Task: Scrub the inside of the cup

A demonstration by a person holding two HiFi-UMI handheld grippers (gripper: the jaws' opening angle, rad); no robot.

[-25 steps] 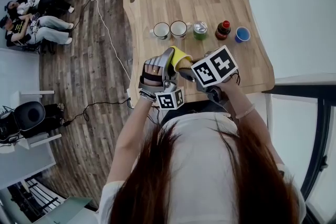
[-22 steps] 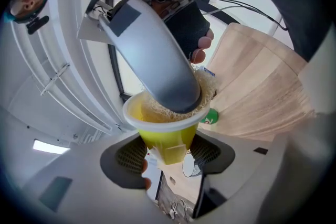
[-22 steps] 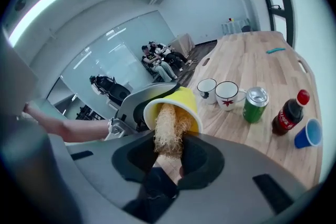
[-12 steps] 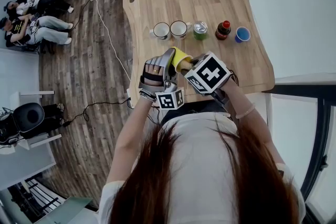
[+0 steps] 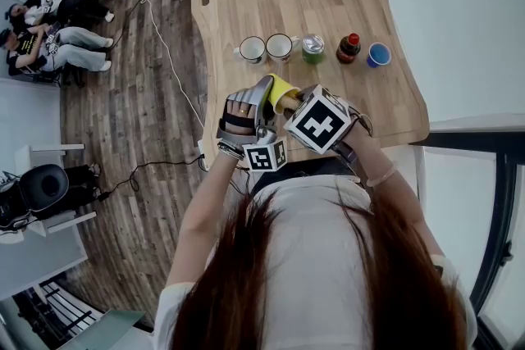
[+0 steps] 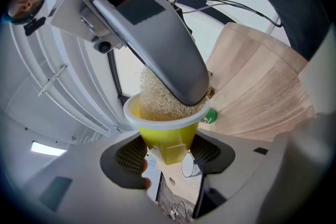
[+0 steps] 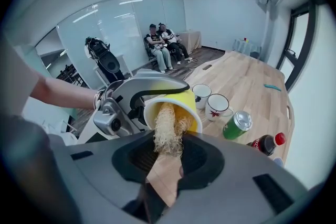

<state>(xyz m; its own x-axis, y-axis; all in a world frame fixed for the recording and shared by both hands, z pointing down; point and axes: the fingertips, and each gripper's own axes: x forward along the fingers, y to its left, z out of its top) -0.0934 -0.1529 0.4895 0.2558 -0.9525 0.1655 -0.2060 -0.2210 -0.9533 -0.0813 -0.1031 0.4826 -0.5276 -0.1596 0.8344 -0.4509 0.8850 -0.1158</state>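
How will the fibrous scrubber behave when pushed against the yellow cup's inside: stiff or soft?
The scrubber looks like loose fibre mesh, so it probably compresses and springs back. It seems light. Pinched in the right tool, its free end inside the yellow cup may flex sideways.

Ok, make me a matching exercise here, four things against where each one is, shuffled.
Things: 1 yellow cup; 2 loofah scrubber; 3 green can; 4 blue cup.
Places: A end of the row, beside the dark bottle; B gripped by the left gripper; C gripped by the right gripper, tip in a cup; D between a white mug and the bottle.
Pairs: 1-B; 2-C; 3-D; 4-A.
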